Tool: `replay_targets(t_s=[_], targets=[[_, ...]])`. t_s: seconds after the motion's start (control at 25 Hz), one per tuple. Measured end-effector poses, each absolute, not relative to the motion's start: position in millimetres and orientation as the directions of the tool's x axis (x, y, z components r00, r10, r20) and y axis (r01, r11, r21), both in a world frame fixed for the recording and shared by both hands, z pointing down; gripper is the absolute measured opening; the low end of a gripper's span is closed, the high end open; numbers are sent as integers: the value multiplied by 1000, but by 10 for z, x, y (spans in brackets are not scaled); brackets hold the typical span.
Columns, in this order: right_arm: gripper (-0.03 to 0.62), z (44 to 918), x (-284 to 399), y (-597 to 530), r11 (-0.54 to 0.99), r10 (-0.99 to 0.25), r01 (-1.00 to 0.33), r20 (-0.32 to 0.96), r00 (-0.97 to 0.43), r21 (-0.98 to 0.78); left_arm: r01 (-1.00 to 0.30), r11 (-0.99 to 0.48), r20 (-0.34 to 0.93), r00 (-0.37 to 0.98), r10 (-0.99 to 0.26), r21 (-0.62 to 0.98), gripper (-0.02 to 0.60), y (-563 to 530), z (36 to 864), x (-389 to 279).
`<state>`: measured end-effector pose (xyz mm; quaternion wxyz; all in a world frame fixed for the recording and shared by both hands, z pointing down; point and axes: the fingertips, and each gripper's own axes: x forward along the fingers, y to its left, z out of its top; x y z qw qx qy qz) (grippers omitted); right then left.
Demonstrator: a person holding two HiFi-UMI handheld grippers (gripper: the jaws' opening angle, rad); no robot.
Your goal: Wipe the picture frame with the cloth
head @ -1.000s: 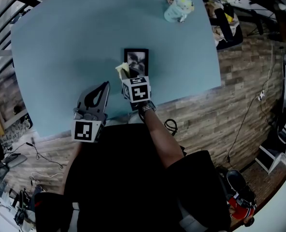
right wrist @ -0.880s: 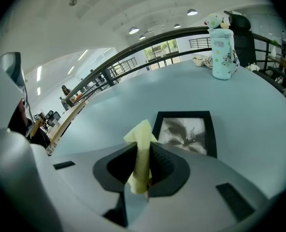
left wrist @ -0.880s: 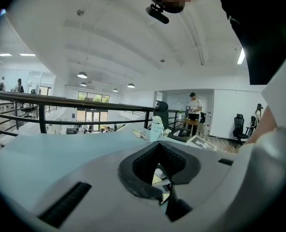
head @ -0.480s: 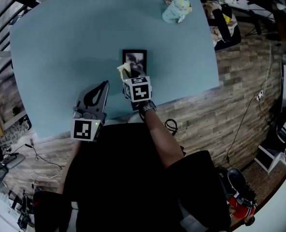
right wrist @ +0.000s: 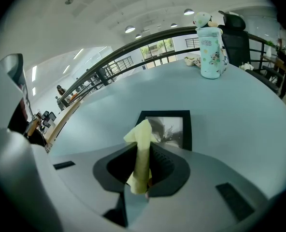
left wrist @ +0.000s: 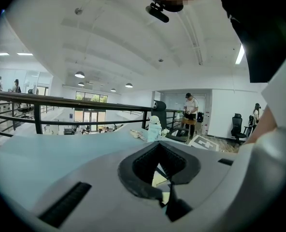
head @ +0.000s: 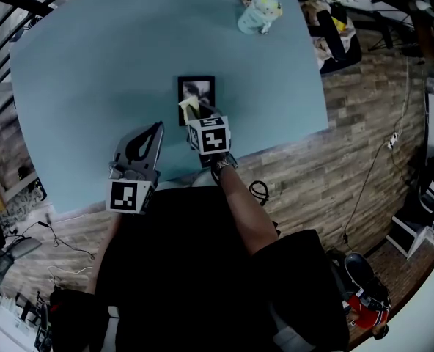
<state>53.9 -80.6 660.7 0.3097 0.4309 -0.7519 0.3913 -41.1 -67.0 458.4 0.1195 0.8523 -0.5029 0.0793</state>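
Just over the near end of the frame [head: 196, 94], right gripper [head: 197, 116], fingers pressed together on a yellow cloth [head: 188, 108]. Cloth pinched upright as a narrow fold, top end poking past the fingertips and overlapping the frame's near-left corner in the right gripper view. Cannot tell whether cloth and glass actually touch.

Frame black, lying flat on the pale blue table [head: 85, 64], a dark print under the glass, long sides running away from the person.

Left of the frame and nearer the person, left gripper [head: 160, 127], fingers closed tip to tip with nothing between them, pointing roughly toward the frame's near-left side but apart from it.

Well beyond the frame, toward the far right, a pale mint cup [head: 259, 12] with a flower print, standing upright, some small clutter just beside it.

Nearer than the frame, behind the right gripper's marker cube, a bare forearm [head: 239, 200] with a wrist strap. Right of the frame, past the table's edge, wood-plank floor [head: 349, 145].
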Motion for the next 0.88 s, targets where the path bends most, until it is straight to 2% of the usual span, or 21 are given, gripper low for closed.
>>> replay_targets(t_s=[0.56,0.88], targets=[[58,6583,842,-772,282,-426,-907,806,-411,-313,-859,-498,200,512,-835,118,-3,-660,4532,-189],[58,6555,1040,-797,242,-449,-919,804,-390,-311,-852,-510,213,523,-825,117,-3,-626,4532,-104]])
